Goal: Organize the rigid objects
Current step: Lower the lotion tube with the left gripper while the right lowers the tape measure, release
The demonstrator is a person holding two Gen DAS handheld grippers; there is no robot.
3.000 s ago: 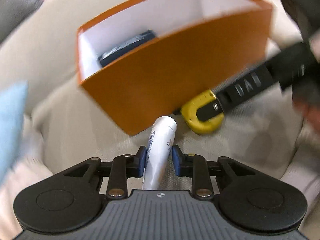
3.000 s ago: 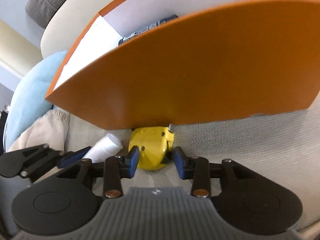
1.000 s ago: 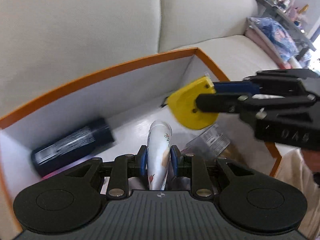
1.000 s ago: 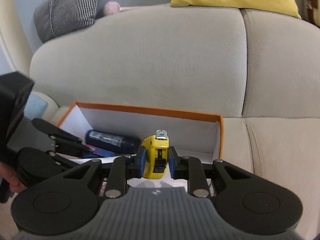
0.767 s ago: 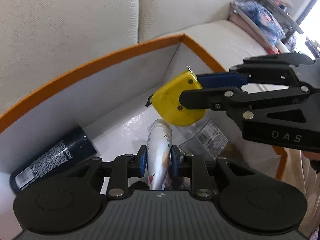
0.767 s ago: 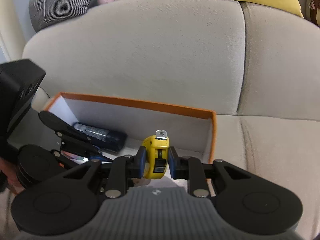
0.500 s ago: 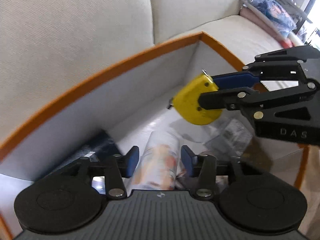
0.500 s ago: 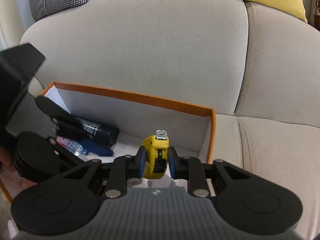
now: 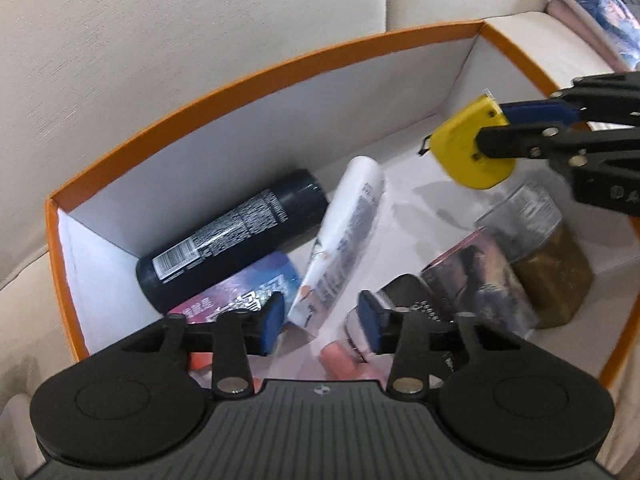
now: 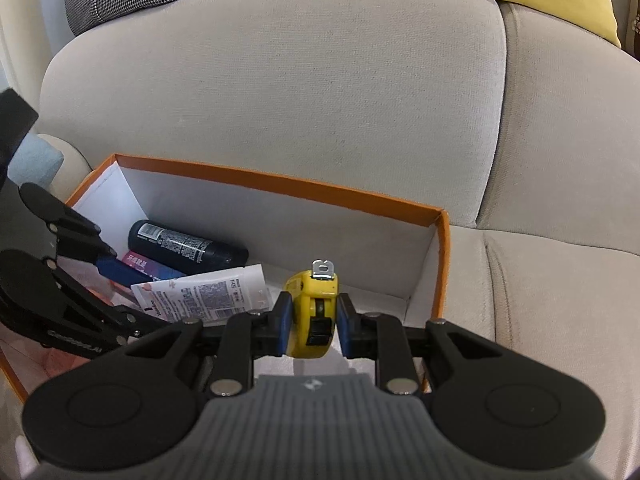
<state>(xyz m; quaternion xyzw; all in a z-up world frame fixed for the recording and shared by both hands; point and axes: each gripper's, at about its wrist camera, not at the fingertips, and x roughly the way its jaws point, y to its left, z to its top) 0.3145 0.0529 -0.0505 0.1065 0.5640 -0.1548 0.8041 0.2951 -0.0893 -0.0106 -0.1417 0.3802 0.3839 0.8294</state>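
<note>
Released white tube [image 9: 344,236], label unreadable

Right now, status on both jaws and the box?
Left gripper empty, jaws closing; white tube lies in orange box. Right gripper clamps yellow tape measure above box. Nothing blocking.

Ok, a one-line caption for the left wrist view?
White tube lies in the orange box; right gripper holds a yellow tape measure above.
</note>
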